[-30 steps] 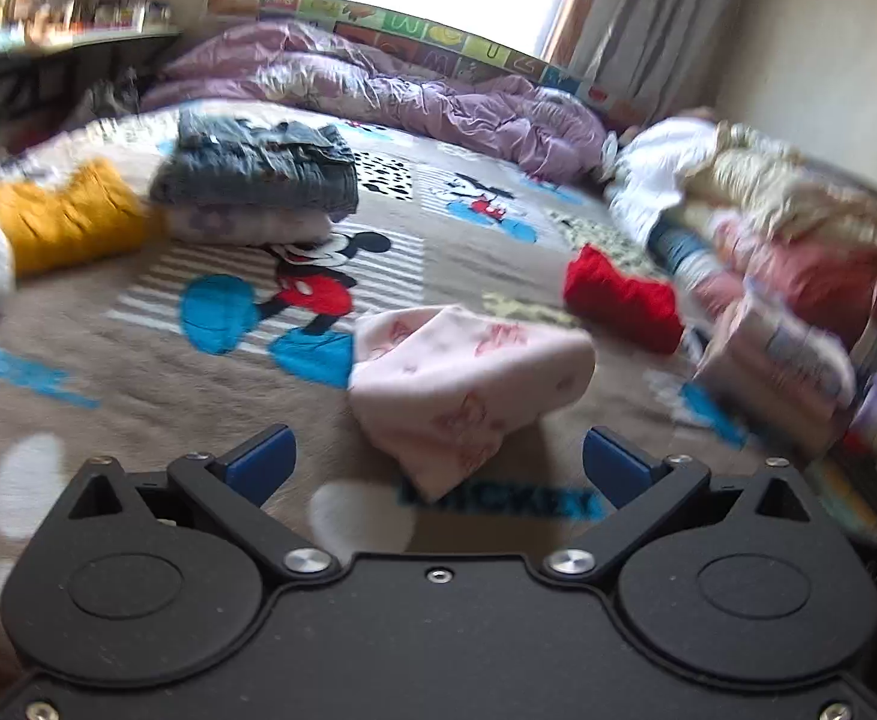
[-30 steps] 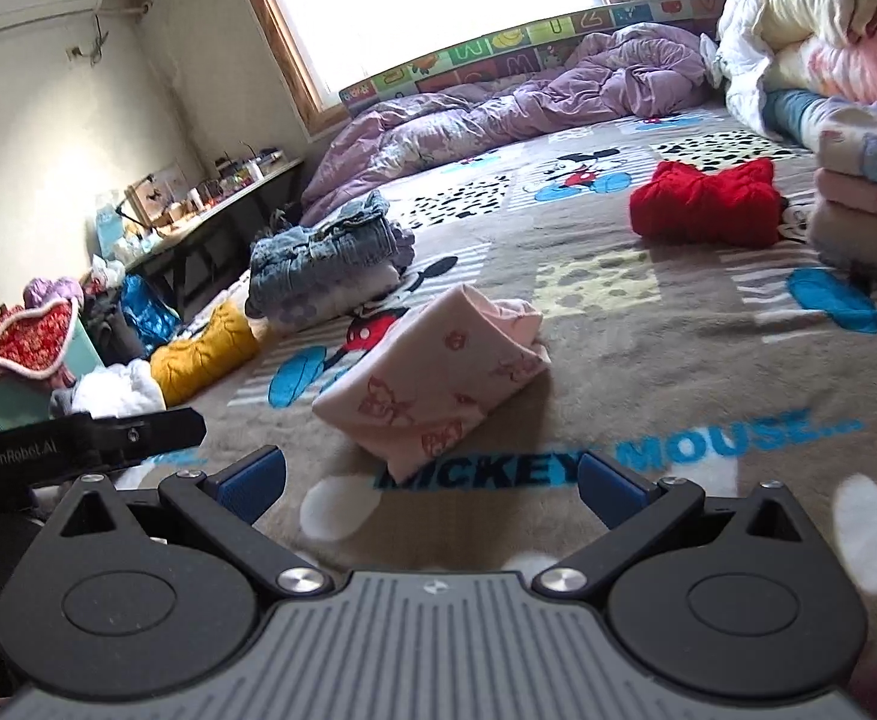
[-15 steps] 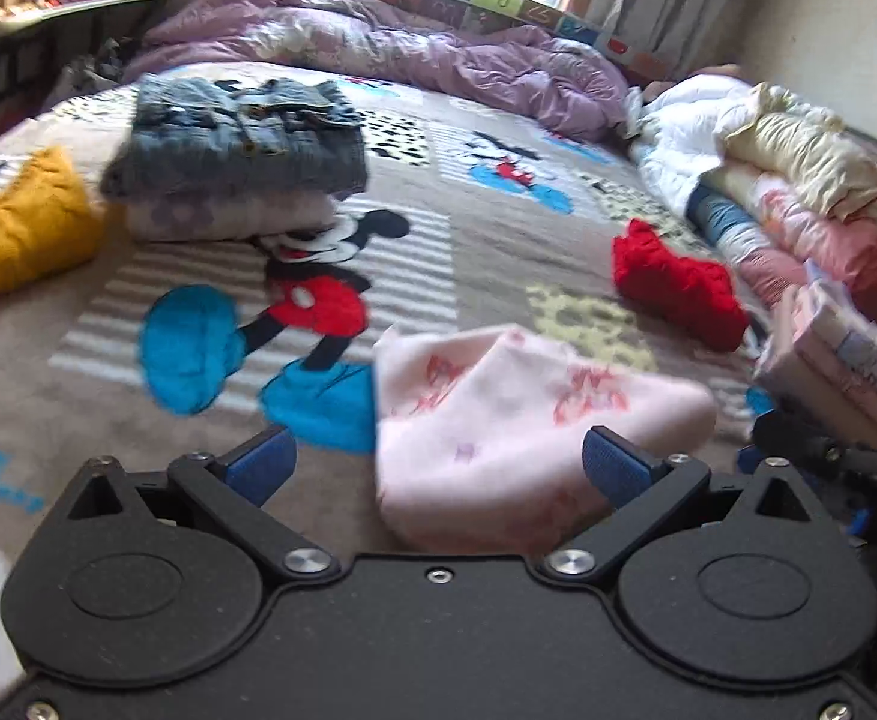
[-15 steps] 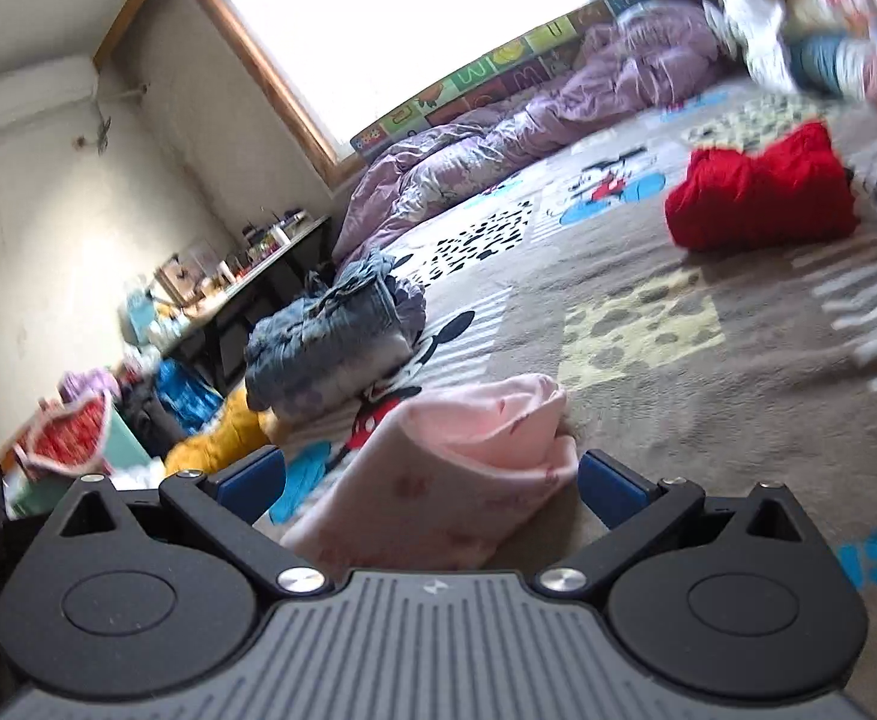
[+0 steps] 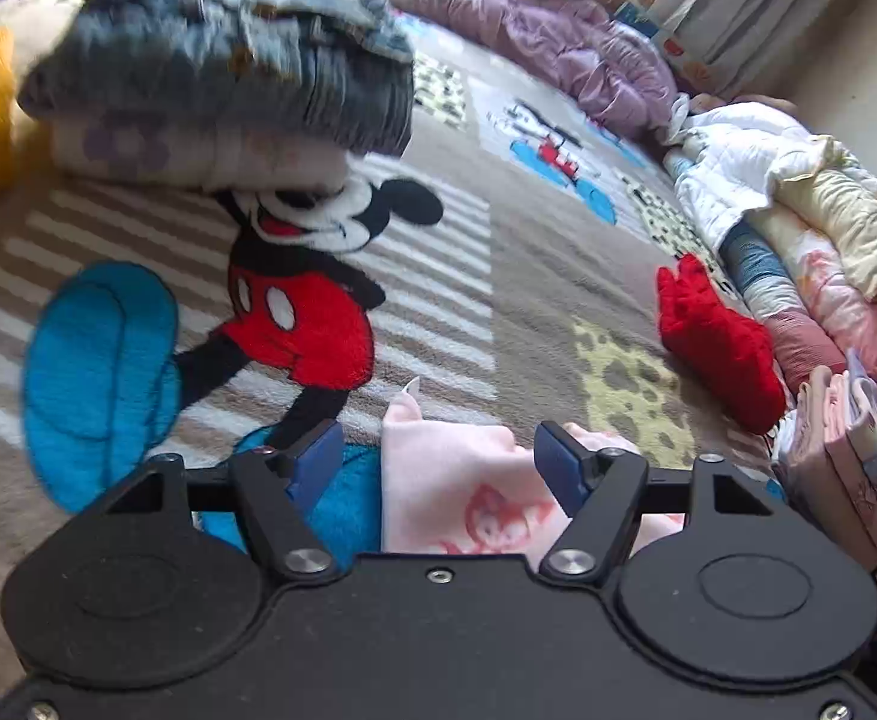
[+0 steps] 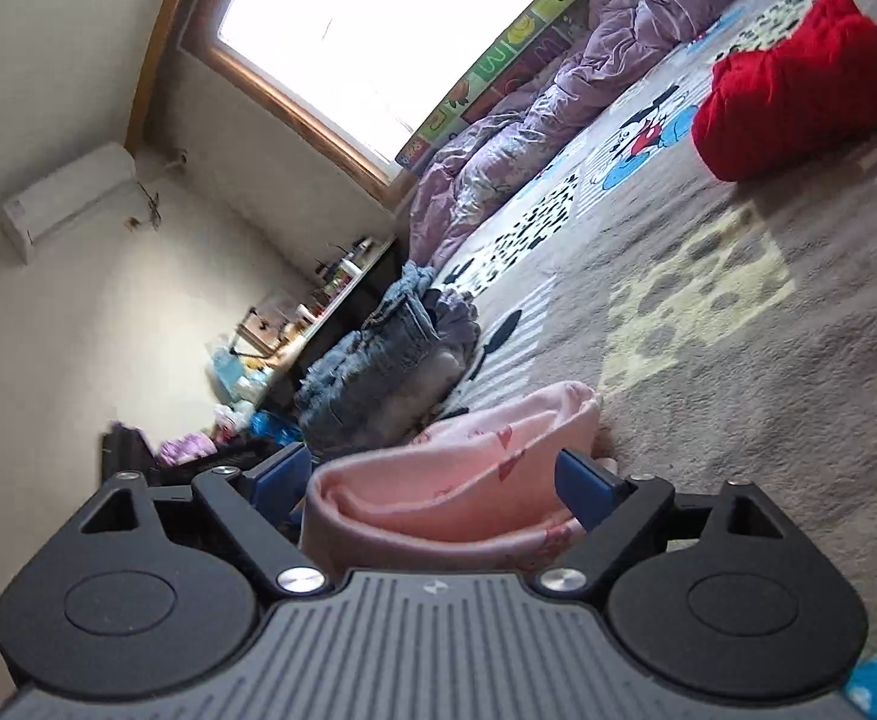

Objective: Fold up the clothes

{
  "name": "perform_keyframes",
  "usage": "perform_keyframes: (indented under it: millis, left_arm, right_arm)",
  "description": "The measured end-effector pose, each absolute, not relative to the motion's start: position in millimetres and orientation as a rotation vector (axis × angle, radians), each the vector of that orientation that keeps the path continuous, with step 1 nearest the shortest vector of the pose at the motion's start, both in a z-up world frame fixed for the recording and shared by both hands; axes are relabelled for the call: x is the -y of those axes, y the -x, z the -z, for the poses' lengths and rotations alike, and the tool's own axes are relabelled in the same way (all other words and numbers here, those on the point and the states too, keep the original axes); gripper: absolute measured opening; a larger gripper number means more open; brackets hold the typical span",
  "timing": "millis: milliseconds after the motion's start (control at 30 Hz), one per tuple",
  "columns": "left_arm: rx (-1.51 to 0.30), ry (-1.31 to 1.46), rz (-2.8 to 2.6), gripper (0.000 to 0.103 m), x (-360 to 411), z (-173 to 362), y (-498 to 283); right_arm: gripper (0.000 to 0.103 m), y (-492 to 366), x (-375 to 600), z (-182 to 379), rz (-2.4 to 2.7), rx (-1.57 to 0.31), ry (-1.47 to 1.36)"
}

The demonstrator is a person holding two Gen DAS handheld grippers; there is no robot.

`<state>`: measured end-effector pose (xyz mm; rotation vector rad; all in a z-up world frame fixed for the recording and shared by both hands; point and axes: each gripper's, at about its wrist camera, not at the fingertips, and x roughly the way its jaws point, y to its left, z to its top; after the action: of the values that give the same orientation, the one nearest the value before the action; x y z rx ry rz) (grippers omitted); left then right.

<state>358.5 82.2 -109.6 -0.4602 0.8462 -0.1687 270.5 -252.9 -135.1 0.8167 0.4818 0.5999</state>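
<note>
Both grippers straddle the pink garment [image 5: 456, 492] on the bed blanket [image 5: 528, 276]: left gripper [image 5: 438, 459] and right gripper [image 6: 432, 474] spread, not yet pinching. Folded jeans stack [image 5: 216, 78] looks done; this piece, the red garment [image 5: 717, 342] and others likely remain.

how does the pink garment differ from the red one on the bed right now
The pink garment is pale with a reddish print; the red garment is plain bright red. The pink one sits between the open fingers of both grippers, left gripper and right gripper; the red one lies apart, untouched. Both rest on the blanket.
</note>
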Motion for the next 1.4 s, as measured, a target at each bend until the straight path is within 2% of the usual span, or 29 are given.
perform_keyframes:
  millis: [133, 200, 267, 300, 333, 367, 433, 633, 900, 1400]
  left_arm:
    - [-0.884, 0.484, 0.163, 0.07, -81.9, 123.7, -373.4]
    - [-0.901, 0.509, 0.167, 0.065, -81.4, 129.9, -378.3]
    - [-0.915, 0.542, 0.188, 0.036, -79.6, 134.2, -379.9]
    - [-0.91, 0.539, 0.192, 0.033, -77.4, 133.2, -378.7]
    - [-0.891, 0.524, 0.198, 0.021, -74.6, 129.7, -375.8]
    - [-0.879, 0.512, 0.208, 0.014, -72.1, 125.2, -372.2]
    - [-0.854, 0.489, 0.227, 0.009, -67.2, 116.4, -365.2]
    - [-0.772, 0.418, 0.287, 0.007, -51.6, 85.7, -338.8]
    - [-0.681, 0.316, 0.364, 0.007, -25.8, 45.4, -277.7]
    - [-0.638, 0.21, 0.414, 0.007, -4.7, 35.7, -187.6]
  right_arm:
    - [0.088, -281.2, 258.5, 144.6, -0.594, -0.493, -0.866]
    - [0.088, -285.3, 259.5, 150.5, -0.589, -0.508, -0.887]
    - [0.088, -286.4, 257.9, 154.4, -0.598, -0.525, -0.899]
    - [0.087, -286.3, 256.2, 154.9, -0.607, -0.529, -0.898]
    - [0.084, -286.0, 254.5, 155.0, -0.617, -0.532, -0.896]
    - [0.081, -285.7, 252.8, 155.1, -0.624, -0.534, -0.892]
    - [0.075, -285.3, 249.7, 155.7, -0.637, -0.538, -0.887]
    - [0.067, -282.2, 244.5, 153.5, -0.674, -0.542, -0.879]
    - [0.067, -270.0, 257.0, 148.4, -0.736, -0.513, -0.943]
    - [0.067, -217.0, 270.8, 136.2, -0.857, -0.479, -0.972]
